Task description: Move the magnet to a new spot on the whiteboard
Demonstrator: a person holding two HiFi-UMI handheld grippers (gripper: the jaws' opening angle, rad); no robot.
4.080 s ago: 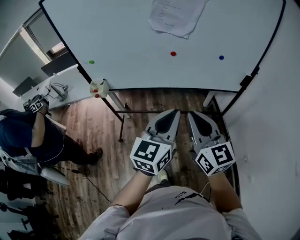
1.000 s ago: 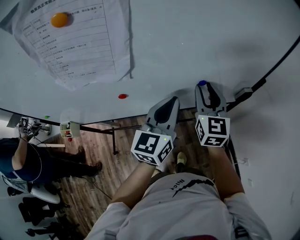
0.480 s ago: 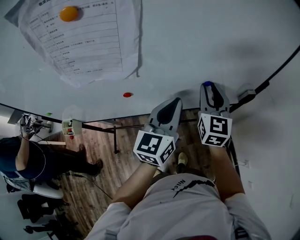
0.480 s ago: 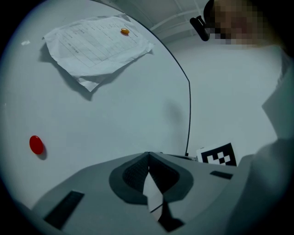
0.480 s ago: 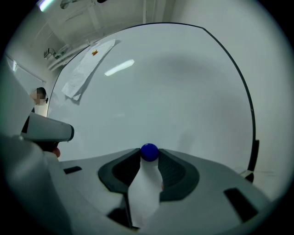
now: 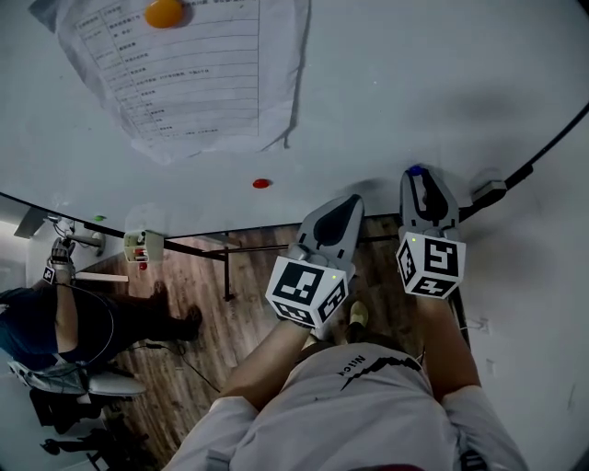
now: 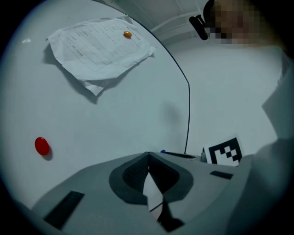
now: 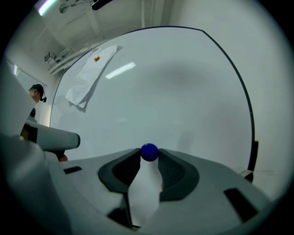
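Right claw (image 8: pixel 149 158) pinching the blue magnet (image 8: pixel 149 151) at its tips.
You hold it near the whiteboard's (image 6: pixel 433 83) lower right edge, ready to carry; your left claw (image 7: pixel 148 155) rests closed, empty.

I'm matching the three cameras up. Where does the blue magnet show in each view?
Head view: blue magnet at the tip of the right gripper, right of centre.
Left gripper view: tiny blue speck just above the shut jaws, centre.
Right gripper view: centre, gripped between the jaw tips.
Shared landmark: paper sheet under the orange magnet.
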